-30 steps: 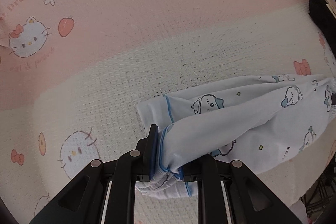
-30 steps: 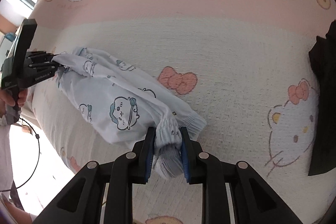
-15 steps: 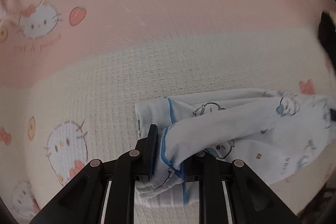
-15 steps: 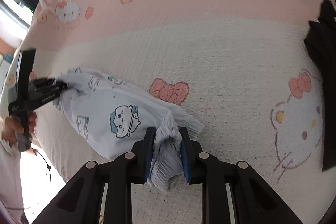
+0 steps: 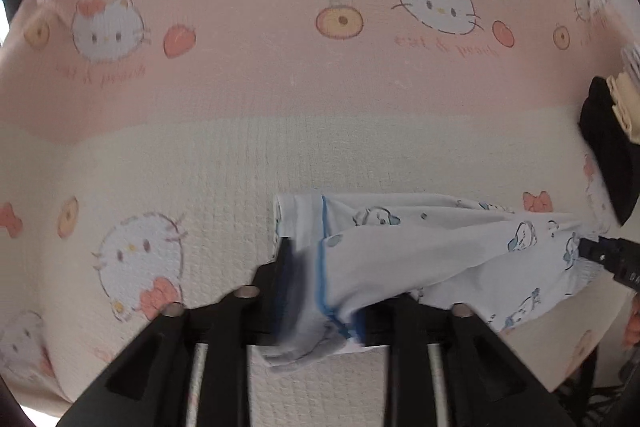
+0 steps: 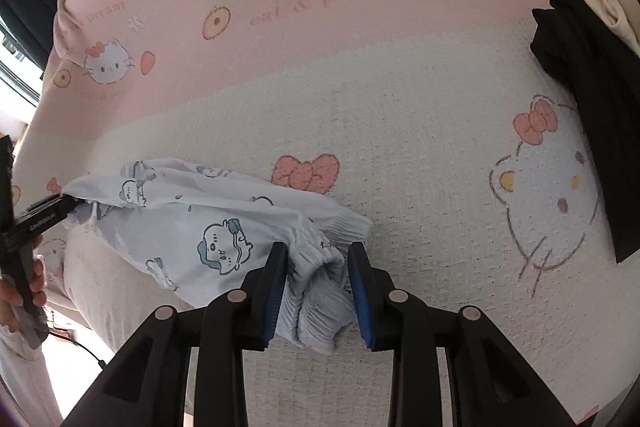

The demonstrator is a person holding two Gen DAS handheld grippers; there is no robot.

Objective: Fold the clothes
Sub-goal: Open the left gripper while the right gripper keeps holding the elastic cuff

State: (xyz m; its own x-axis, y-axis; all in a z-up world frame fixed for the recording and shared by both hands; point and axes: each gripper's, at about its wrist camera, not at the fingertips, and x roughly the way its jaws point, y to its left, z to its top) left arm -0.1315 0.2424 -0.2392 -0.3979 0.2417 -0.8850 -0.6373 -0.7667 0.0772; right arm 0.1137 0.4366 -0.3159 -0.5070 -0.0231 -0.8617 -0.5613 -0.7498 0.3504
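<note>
Small pale blue children's trousers (image 5: pixel 432 251) with a cartoon print and blue hem trim hang stretched between my two grippers, just above the bed cover. My left gripper (image 5: pixel 324 287) is shut on the blue-trimmed leg end. My right gripper (image 6: pixel 318 279) is shut on the bunched elastic waistband (image 6: pixel 320 287). The trousers (image 6: pixel 208 227) run to the left in the right wrist view, where the left gripper (image 6: pixel 52 215) shows at the far end. The right gripper (image 5: pixel 600 255) shows at the right edge of the left wrist view.
The bed cover (image 6: pixel 400 131) is pink at the back and cream at the front, with cat prints. A black garment (image 6: pixel 592 75) with a cream one (image 6: pixel 600 7) lies at the right. The bed's edge and a cable are at the lower left.
Both grippers have moved forward over the bed with the trousers between them. The views now reach further up the pink part of the cover. Both grips are unchanged.
</note>
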